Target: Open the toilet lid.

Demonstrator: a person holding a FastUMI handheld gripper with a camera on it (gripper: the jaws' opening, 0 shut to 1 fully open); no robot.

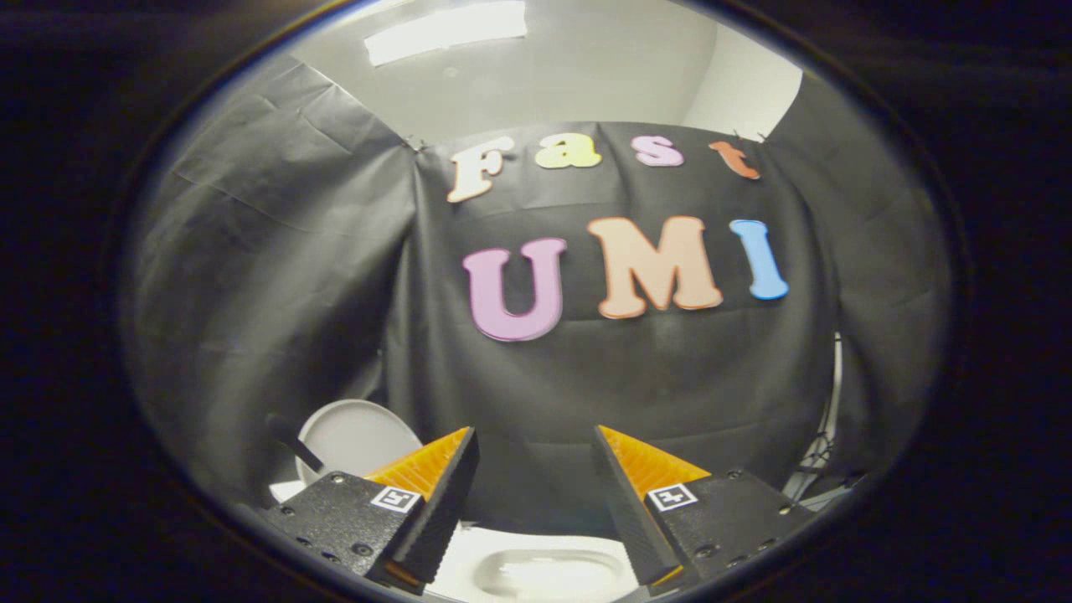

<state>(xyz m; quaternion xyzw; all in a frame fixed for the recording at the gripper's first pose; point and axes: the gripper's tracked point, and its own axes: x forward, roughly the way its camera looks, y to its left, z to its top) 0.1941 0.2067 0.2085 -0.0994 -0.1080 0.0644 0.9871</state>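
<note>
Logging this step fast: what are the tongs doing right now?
Tongs: open, holding nothing, fingers apart above the toilet.

No readable word, brand or number stands on any object. The only signs are two small square coded tags low in the picture, the left tag (395, 499) and the right tag (672, 496). One sits on each finger of the tongs (534, 435), whose fingers stand apart.

gripper-mounted fisheye, facing the booth wall (586, 377)
</note>
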